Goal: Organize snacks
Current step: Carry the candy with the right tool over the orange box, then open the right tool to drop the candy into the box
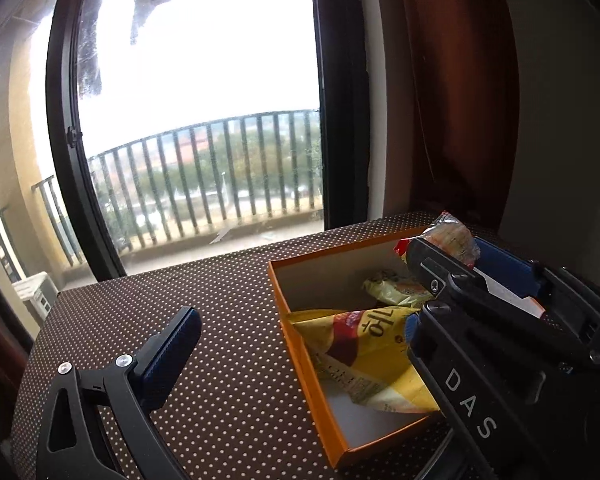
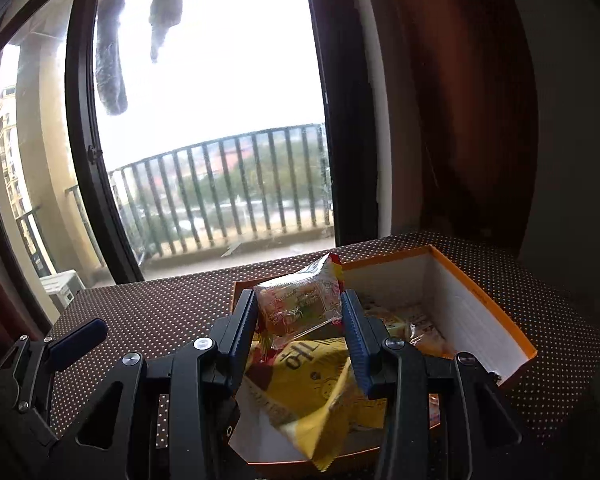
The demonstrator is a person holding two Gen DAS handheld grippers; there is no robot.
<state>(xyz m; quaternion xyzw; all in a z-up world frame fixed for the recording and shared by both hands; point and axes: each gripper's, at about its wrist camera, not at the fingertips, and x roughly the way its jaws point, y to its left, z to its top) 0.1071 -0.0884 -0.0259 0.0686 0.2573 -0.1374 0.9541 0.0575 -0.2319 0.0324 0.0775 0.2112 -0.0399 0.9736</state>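
An orange box (image 1: 276,280) with white inner walls (image 2: 460,312) sits on the dotted table. Inside it lies a big yellow packet (image 1: 364,352) (image 2: 312,380) with Korean lettering, and behind that a smaller pale yellow packet (image 1: 392,288). My right gripper (image 2: 300,304) is shut on a clear snack packet (image 2: 300,308) with red edges, which hangs above the box's near-left part. In the left wrist view that packet (image 1: 454,234) pokes up between the right gripper's fingers (image 1: 504,268). My left gripper (image 1: 300,316) stands wide open over the box's left rim, its pads touching nothing.
A brown cloth with white dots (image 1: 220,288) covers the table, and its left half is bare. Behind the table are a dark-framed window (image 1: 60,140) and a balcony railing. A reddish-brown curtain (image 2: 460,120) hangs at the back right, close to the box's far corner.
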